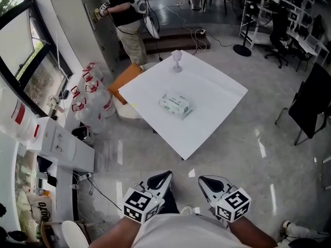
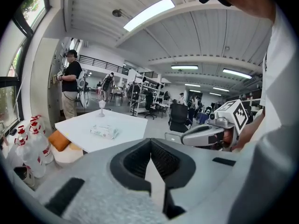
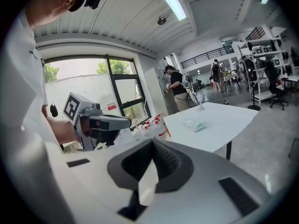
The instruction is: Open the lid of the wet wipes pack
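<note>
The wet wipes pack [image 1: 176, 105] is white and green and lies flat near the middle of a white square table [image 1: 207, 123]. It also shows small in the left gripper view, the pack [image 2: 104, 132], and in the right gripper view, the pack [image 3: 194, 123]. My left gripper [image 1: 164, 179] and right gripper [image 1: 204, 181] are held side by side close to my body, well short of the table's near corner. Both point toward the table. The left gripper [image 2: 150, 146] has its jaws together with nothing in them. The right gripper [image 3: 152, 146] is likewise shut and empty.
A clear goblet [image 1: 177, 61] stands at the table's far corner. Several large water bottles [image 1: 90, 94] and an orange cushion [image 1: 126, 79] sit left of the table. A white cabinet [image 1: 62, 143] is at my left, a black chair [image 1: 310, 102] at the right. A person [image 1: 126, 19] stands beyond.
</note>
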`<state>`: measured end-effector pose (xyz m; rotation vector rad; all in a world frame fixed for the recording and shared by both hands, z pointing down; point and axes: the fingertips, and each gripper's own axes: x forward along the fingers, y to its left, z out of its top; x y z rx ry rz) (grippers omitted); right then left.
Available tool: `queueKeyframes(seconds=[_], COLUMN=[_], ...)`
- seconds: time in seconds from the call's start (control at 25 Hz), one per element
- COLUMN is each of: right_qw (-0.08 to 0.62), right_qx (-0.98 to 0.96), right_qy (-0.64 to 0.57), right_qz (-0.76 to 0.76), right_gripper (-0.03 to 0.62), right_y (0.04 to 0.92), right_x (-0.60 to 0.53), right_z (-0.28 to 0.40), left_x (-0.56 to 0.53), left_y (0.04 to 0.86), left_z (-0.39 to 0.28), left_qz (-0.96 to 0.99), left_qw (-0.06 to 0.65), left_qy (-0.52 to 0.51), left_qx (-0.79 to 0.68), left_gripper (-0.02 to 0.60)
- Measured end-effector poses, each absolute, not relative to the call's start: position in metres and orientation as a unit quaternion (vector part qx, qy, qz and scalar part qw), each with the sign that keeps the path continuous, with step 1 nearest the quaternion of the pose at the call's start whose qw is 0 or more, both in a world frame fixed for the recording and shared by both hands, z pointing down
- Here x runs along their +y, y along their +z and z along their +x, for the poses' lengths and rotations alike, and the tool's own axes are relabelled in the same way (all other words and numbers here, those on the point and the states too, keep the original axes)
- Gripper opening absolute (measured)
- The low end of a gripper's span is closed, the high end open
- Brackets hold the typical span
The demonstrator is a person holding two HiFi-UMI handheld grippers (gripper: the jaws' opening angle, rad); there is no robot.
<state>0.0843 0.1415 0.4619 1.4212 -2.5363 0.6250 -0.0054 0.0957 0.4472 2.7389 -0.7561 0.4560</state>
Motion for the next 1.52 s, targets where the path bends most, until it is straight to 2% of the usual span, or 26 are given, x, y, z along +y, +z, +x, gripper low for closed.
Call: queueKeyframes(seconds=[0.72,1.16,1.52], right_qw=[0.103,0.101,0.114], right_qx=[-0.816,-0.799,-0.818], right_qy=[0.169,0.165,0.148], right_qz=[0.544,0.569,0.544], right_gripper=[0.006,0.006,0.007], right_y=[0.437,0.436,0.43], right_x=[-0.075,-0.127,-0.157], right_z=[0.091,0.084,0.101], left_x=[-0.135,-0.183,-0.202], left_y=[0.428,0.436,0.436], left_z=[-0.01,-0.01,-0.003], left_qz=[0.96,0.966,0.958], left_qw=[0.086,0.102,0.113], left_qy=[0.148,0.143,0.139], left_qx=[-0.222,-0.188,-0.224], left_gripper=[0.008,0.008,0.008])
